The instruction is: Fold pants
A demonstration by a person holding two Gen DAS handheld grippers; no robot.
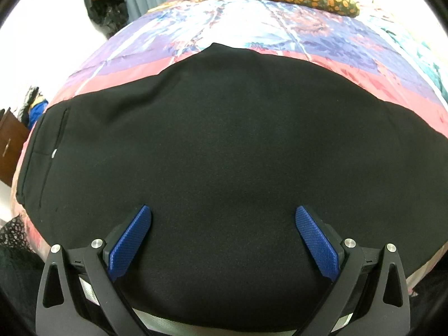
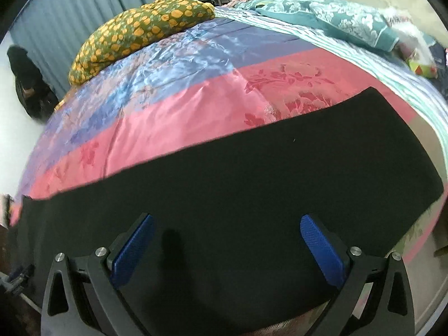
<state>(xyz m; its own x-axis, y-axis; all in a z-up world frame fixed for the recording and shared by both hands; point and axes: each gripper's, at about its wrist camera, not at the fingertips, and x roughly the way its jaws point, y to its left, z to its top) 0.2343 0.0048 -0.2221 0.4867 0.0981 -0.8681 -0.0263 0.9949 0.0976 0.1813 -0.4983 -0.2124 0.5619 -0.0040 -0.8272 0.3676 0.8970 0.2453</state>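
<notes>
Nearest, the left gripper [image 1: 223,212] stands with its blue pads [image 1: 131,240] spread wide, nothing between them, over the black pants [image 1: 224,140]. The right gripper [image 2: 226,221] is likewise wide apart and empty, poised over the same dark cloth [image 2: 238,179]. The pants lie flat across the near part of the bedspread [image 1: 252,28], running left to right; the near edge is hidden behind both gripper bodies. Fabric is so dark that folds and seams barely register. A pocket seam [image 1: 56,140] shows at the left end in the left wrist view; the far edge rises to a peak at mid-width. In the right wrist view the left end is blurred. Farther off, an orange-spotted green cloth [image 2: 140,33] lies on the pink and blue bedspread, and a teal pillow [image 2: 336,19] at far right. Beyond, a dark bundle [image 1: 105,2] by the grey curtain [image 2: 70,8] is unidentifiable.
</notes>
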